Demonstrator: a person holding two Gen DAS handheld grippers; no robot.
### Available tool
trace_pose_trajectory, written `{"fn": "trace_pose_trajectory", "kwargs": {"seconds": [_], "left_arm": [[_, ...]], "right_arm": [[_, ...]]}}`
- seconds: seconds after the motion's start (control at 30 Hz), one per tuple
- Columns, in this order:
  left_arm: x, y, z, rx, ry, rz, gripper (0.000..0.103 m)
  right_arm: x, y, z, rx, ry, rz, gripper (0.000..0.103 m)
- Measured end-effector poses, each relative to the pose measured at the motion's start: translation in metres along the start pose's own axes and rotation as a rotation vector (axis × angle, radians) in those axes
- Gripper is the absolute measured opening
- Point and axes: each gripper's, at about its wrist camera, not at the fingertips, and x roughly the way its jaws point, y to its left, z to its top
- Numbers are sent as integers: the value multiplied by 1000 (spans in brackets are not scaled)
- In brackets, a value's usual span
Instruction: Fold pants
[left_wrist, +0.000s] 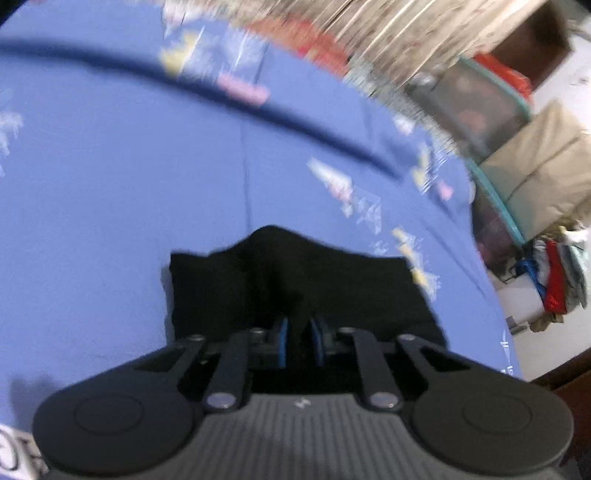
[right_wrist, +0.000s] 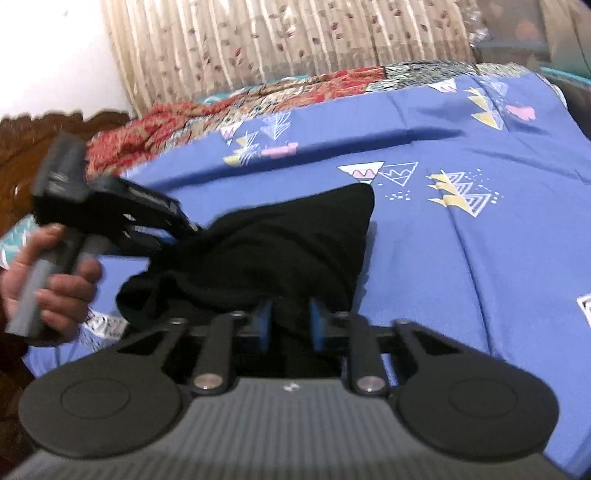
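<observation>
The bed (right_wrist: 461, 258) fills most of both views, covered by a blue sheet (left_wrist: 110, 221) printed with small triangle and cloud motifs. All places below are given from the bed.

Behind its far edge hangs a pleated beige curtain (right_wrist: 258, 40) with a leaf print. Along that same far edge lies a red patterned blanket (right_wrist: 177, 122), bunched up, and at the far left corner a carved wooden headboard (right_wrist: 40, 133) shows.

Off the bed's right side, in the left wrist view, stand clear bins (left_wrist: 476, 110) with teal rims; what is in them is too blurred to tell beyond dark and red shapes. A beige cloth bundle (left_wrist: 535, 162) rests on top of one bin. Lower down beside the bed is a heap of mixed clothes (left_wrist: 557, 280), red, blue and white.

The pants (right_wrist: 266, 251) are black and lie on the sheet near the bed's near edge, lifted into a peak where they are gripped.

A hand (right_wrist: 44, 291) at the bed's left side holds the left gripper (left_wrist: 298, 341) by its grey handle. Its blue pads (left_wrist: 282, 341) are nearly together, pinching a raised ridge of the pants.

The right gripper (right_wrist: 288, 321) sits at the near edge, its blue pads (right_wrist: 264, 321) narrowly apart with a fold of the black cloth clamped between them.
</observation>
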Motion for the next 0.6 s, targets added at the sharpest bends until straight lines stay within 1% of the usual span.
{"fn": "trace_pose_trajectory", "kwargs": {"seconds": [0.1,0.13,0.17,0.2,0.23,0.27,0.3,0.33,0.37,0.4,0.47,0.5,0.6], "left_arm": [[-58,-2,-11,25,-127,-51,10],[-74,-2,-18,42,-167,-27,10],[-79,1,-22,46,-180,13,10],[-76,6,-27,39,-165,57,10],[-63,15,-30,17,-114,99,10],[-48,24,-32,-11,-61,120,10],[-31,34,-35,-49,-6,125,11],[-23,37,-37,-67,8,125,11],[-20,36,-37,-67,-2,135,11],[-21,32,-35,-54,-16,141,11],[-23,21,-27,-14,-33,128,11],[-24,22,-23,-4,-36,121,11],[-21,16,-11,0,-38,118,11]], "right_arm": [[-15,4,2,-51,-42,14,12],[-23,9,1,-86,-62,18,12],[-24,11,0,-107,-68,18,12],[-24,12,-3,-121,-59,25,12],[-18,12,-8,-127,-30,43,12],[-7,13,-14,-138,10,39,13],[2,13,-19,-159,41,10,14],[6,16,-22,-183,57,-14,15],[2,20,-21,-205,38,-21,19],[-6,25,-19,-229,5,-20,21],[-24,37,-17,-320,-63,-24,26],[-30,42,-17,-379,-74,-17,26],[-25,51,-17,-503,-41,-10,25]]}}
